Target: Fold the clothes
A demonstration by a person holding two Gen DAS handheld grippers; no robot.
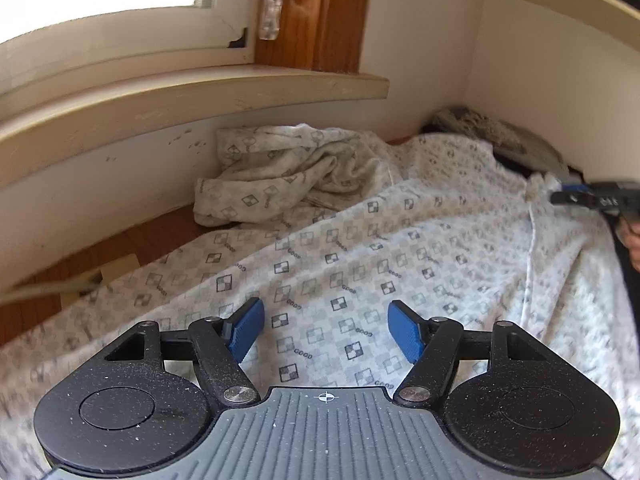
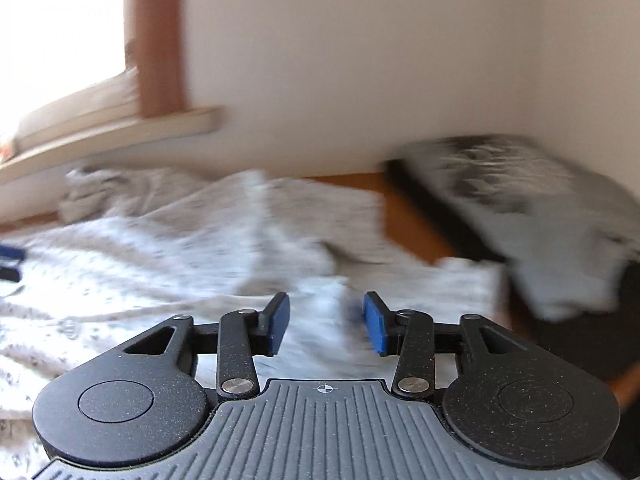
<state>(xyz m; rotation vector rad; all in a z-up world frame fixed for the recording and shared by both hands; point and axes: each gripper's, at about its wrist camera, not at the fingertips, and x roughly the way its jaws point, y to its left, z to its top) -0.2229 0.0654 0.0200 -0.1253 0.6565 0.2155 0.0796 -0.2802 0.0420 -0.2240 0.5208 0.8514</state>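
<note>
Patterned white garment [image 1: 360, 248], spread across the wooden surface [image 1: 120, 240] below the windowsill [image 1: 200, 96], its far-left part bunched against the wall. Grey folded cloth [image 2: 540, 216] lies far right. Left gripper [image 1: 326, 330] and right gripper [image 2: 326, 324] hover above the garment, jaws spread, nothing between them.

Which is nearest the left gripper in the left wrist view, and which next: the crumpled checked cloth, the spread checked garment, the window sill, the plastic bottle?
1. Spread checked garment, directly under the left gripper.
2. Crumpled checked cloth, ahead by the wall.
3. Window sill, above that cloth.
4. Plastic bottle, up against the wooden frame.
</note>
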